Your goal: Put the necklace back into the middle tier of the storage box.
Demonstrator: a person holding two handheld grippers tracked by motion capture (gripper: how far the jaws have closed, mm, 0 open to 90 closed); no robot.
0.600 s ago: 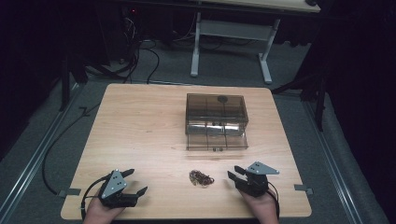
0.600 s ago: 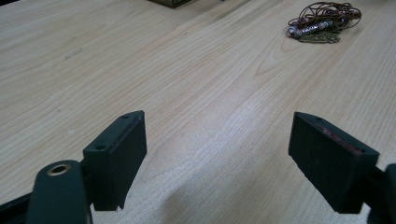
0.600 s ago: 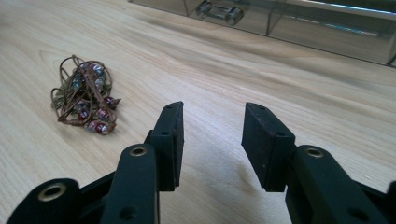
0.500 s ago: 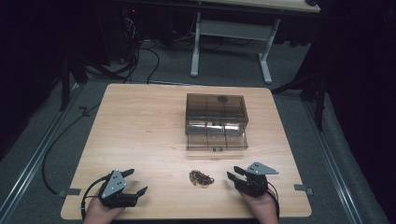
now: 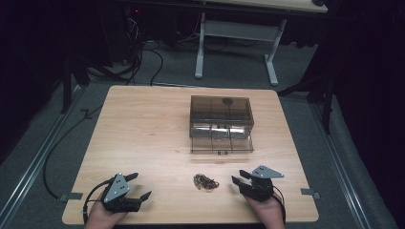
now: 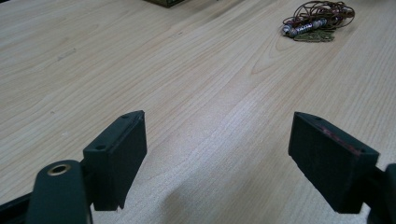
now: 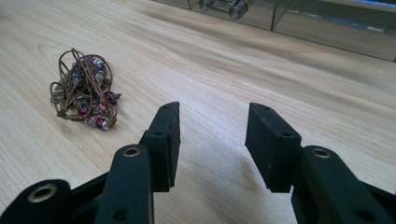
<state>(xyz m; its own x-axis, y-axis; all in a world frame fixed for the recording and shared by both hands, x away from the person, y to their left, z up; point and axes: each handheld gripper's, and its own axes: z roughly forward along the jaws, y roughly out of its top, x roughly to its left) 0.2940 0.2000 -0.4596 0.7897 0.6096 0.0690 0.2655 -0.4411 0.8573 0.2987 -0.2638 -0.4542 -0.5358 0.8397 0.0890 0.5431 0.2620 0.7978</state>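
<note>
A tangled brown cord necklace with red and silver beads [image 5: 206, 182] lies on the wooden table [image 5: 143, 129] near its front edge, between my two grippers. My left gripper [image 5: 136, 187] rests at the front left with its jaws wide open and nothing between them; the necklace [image 6: 316, 23] lies far ahead to its upper right. My right gripper [image 5: 239, 177] rests at the front right, open and empty, with the necklace [image 7: 84, 91] a short way off to its left. A smoky clear drawer box [image 5: 220, 123] stands at the table's middle with its lower drawer pulled out.
The pulled-out drawer [image 5: 221, 144] has dividers and small knobs on its front; its glassy front [image 7: 299, 23] runs across the top of the right gripper view. A white-legged desk [image 5: 236, 43] and cables [image 5: 138, 52] are on the floor beyond the table.
</note>
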